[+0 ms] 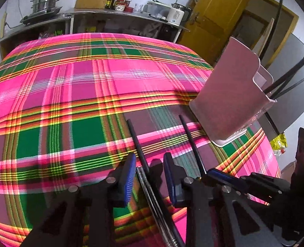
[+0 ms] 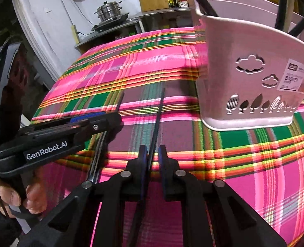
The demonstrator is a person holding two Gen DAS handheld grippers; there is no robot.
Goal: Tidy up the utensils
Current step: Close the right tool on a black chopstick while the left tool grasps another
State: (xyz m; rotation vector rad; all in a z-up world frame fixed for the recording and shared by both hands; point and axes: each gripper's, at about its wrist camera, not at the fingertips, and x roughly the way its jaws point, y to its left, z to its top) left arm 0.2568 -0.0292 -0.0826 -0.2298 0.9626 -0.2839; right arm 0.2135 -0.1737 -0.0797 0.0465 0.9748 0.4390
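Observation:
A pink utensil basket (image 1: 232, 96) stands on the plaid tablecloth at the right and holds several black chopsticks (image 1: 285, 82); it also shows in the right wrist view (image 2: 252, 78). My left gripper (image 1: 149, 164) is open, its blue pads either side of a black chopstick (image 1: 136, 138) lying on the cloth beside metal utensils (image 1: 149, 193). My right gripper (image 2: 152, 154) is narrowly closed around a second black chopstick (image 2: 159, 113), which rests on the cloth. The right gripper appears in the left wrist view (image 1: 220, 177) at that chopstick (image 1: 190, 135).
The table carries a pink, green and yellow plaid cloth (image 1: 79, 94). Behind it a steel counter (image 1: 110, 14) bears a steamer pot (image 1: 45, 1), bottles and a kettle (image 1: 177, 13). A yellow door (image 1: 215, 14) is at the back right.

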